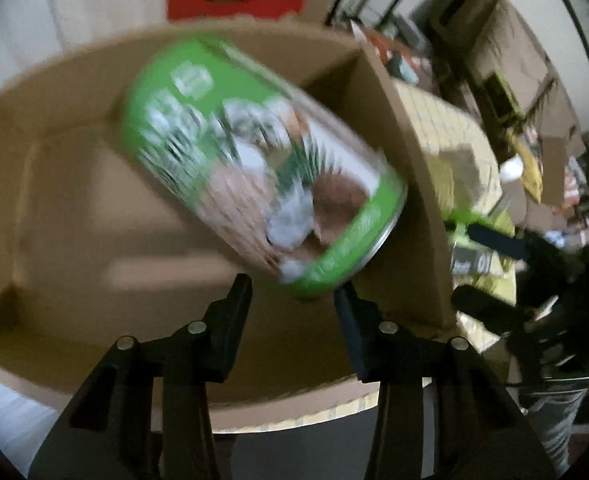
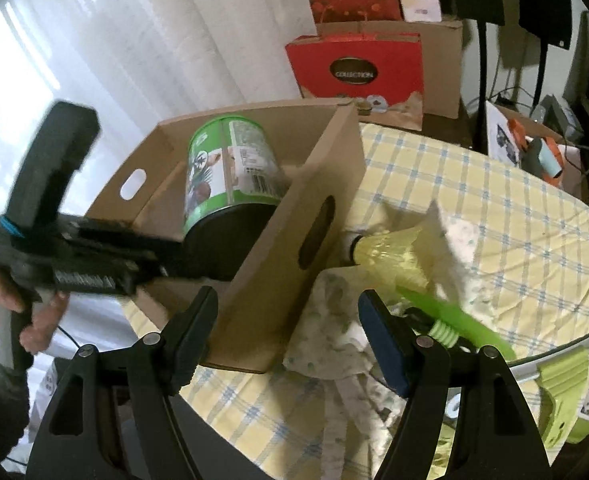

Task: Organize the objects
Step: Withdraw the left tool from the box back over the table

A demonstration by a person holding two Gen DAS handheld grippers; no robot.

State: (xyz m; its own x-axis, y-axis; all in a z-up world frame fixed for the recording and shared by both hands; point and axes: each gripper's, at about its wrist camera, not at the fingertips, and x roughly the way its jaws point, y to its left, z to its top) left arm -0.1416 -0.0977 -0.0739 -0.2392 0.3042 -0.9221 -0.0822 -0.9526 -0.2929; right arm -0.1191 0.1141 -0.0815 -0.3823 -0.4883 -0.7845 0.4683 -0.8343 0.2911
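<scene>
Tipping in the cardboard box [image 1: 74, 216], a green can [image 1: 254, 168] sits free of the half-open left gripper [image 1: 294, 292]; the right view shows a shuttlecock [image 2: 390, 246] beyond the wide, empty right gripper [image 2: 290, 308] and a red bag [image 2: 354, 68] reading "COLLECTION".

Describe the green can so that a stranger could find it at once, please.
Find the open cardboard box on the checked tablecloth. Inside it, the green can lies tilted. It is the only thing in the box, a cylinder with a dark end and a barcode.
</scene>
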